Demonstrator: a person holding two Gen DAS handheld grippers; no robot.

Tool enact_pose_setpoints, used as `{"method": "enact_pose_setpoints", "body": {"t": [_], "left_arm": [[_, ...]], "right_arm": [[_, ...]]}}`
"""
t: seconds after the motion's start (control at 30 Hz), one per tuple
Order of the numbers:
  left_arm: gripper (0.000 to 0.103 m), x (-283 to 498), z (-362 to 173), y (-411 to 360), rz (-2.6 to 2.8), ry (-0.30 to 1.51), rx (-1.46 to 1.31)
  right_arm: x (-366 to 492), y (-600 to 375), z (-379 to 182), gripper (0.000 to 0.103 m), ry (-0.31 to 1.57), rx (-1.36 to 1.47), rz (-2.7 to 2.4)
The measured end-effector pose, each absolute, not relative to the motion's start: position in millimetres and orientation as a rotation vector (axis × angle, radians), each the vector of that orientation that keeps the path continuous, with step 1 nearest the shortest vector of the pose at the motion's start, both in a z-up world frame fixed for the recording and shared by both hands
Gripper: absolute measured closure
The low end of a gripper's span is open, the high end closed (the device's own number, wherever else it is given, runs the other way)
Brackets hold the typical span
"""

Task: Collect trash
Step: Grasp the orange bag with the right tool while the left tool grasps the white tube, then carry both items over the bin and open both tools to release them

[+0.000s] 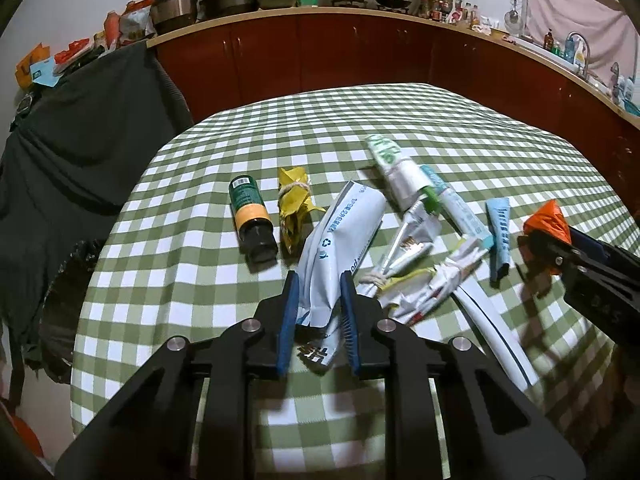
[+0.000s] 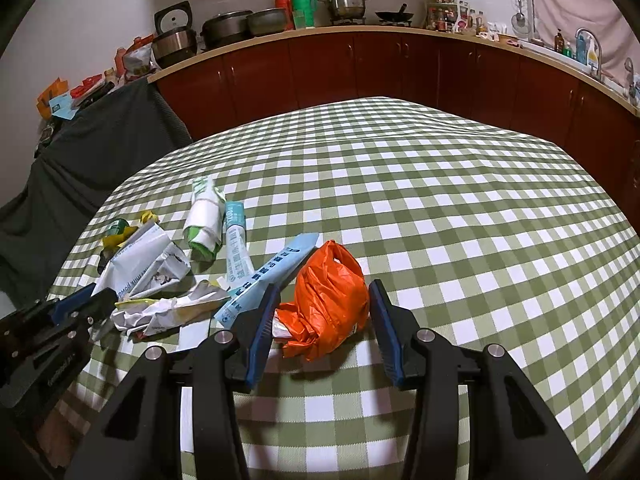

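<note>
Trash lies on a green checked tablecloth (image 1: pixel 360 120). My left gripper (image 1: pixel 319 280) is shut on a grey-white plastic mailer bag (image 1: pixel 340 232). Beside it lie a green and orange bottle (image 1: pixel 250 208), a yellow tied wrapper (image 1: pixel 294 200), crumpled paper (image 1: pixel 424 288), tubes (image 1: pixel 452 204) and a blue sachet (image 1: pixel 500 228). My right gripper (image 2: pixel 324 292) is open around an orange plastic bag (image 2: pixel 328 300) on the cloth; the pads stand apart from it. The orange bag also shows in the left wrist view (image 1: pixel 548 220), with the right gripper (image 1: pixel 532 244) at it.
A dark cloth-covered chair (image 1: pixel 80 152) stands left of the table. A bin lined with a black bag (image 1: pixel 68 296) sits below the table's left edge. Red cabinets (image 2: pixel 360 68) with pots run behind. A white curved strip (image 1: pixel 496 332) lies near the front.
</note>
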State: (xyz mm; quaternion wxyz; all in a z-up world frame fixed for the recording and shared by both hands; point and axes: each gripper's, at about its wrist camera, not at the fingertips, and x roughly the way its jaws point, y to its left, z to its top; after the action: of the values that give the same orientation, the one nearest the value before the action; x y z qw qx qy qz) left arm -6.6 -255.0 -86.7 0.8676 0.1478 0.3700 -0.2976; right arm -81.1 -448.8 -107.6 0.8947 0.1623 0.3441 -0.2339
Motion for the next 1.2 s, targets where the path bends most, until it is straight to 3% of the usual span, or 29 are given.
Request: {"method": "enact_pose_setpoints", "body": {"t": [0.57, 1.2], "left_arm": [[0.083, -26.4, -51.1, -195.5, -0.565, 0.693, 0.215], [0.083, 33.8, -29.7, -49.6, -0.202, 0.649, 0.079]], "right_arm": [[-81.7, -410.2, -82.1, 0.057, 0.662, 0.298, -0.432], [2.3, -306.1, -59.4, 0.057, 0.622, 0.221, -0.148]]}}
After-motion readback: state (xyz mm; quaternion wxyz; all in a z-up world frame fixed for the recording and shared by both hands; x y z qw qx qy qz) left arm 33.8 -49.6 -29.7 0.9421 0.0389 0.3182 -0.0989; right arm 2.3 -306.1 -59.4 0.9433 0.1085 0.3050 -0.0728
